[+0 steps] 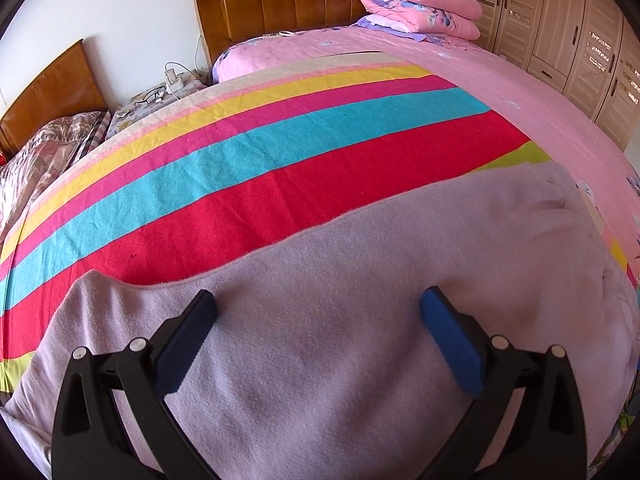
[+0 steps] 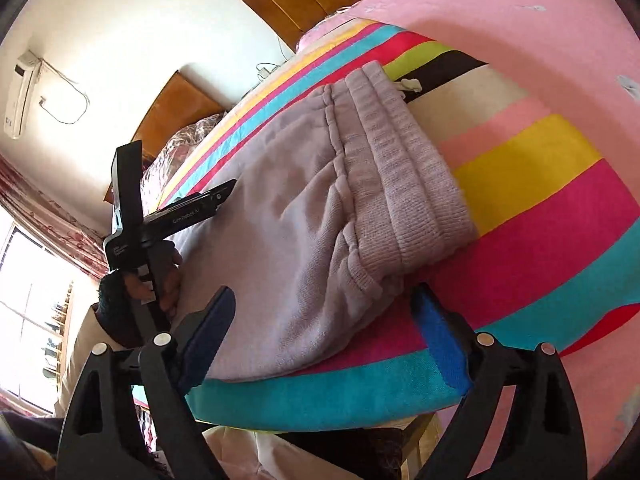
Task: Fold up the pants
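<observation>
Right hand-held gripper [image 2: 322, 308], jaws wide, apparently straddles the pants [image 2: 320, 200] corner.

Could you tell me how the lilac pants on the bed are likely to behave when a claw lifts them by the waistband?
The pants will probably sag and drape, since the fleecy fabric already lies in soft wrinkles. The ribbed waistband looks thicker, so it should give a firmer, less slippery grip. Pushed, they would likely bunch up on the striped blanket rather than slide.
</observation>
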A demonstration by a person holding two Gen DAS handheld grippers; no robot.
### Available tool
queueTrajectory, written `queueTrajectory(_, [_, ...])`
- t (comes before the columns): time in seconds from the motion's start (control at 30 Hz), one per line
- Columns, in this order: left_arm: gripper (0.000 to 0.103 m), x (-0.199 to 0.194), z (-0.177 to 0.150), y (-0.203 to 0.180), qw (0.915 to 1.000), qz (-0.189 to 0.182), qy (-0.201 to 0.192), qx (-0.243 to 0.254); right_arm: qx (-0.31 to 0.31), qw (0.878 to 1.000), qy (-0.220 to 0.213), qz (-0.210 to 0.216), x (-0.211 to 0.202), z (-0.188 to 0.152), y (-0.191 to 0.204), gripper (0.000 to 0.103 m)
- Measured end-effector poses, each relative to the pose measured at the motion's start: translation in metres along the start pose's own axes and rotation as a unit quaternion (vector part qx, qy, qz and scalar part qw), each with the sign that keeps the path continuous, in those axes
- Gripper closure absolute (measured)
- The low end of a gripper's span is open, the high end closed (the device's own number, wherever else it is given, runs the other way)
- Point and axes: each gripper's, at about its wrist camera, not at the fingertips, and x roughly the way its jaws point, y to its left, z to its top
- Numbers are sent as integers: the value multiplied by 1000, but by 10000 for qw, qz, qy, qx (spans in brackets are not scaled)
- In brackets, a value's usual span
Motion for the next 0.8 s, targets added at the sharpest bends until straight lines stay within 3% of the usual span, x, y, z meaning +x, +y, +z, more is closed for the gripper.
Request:
queueTrajectory(0.13, [1,0,0,0,10000,1,-2,0,22,9999,-10,-164,4,0,8,15])
queueTrajectory(0.23, [1,-1,0,0,10000,8,-7,-5,266,9983,-315,-423,3,9,-1,20])
queueTrajectory(0.4, [1,-2,0,0,10000,3,-8,-15,-56,9980,134,-608,11,3,19,20])
queueTrajectory(0.43, [1,-2,0,0,10000,4,-9,-14,-87,9981,210,-565,10,0,21,21])
queueTrajectory(0.47, [1,-2,0,0,10000,-1,-7,-20,-22,9991,308,-283,11,-2,21,33])
queueTrajectory(0.5, [1,-2,0,0,10000,-1,-6,-21,75,9992,364,-148,13,-3,19,36])
queueTrajectory(0.7, [1,-3,2,1,10000,-25,49,-33,127,9994,40,-330,21,7,26,36])
queueTrajectory(0.8, [2,-19,0,14,9990,-215,170,-364,287,9993,-84,-209,19,3,23,36])
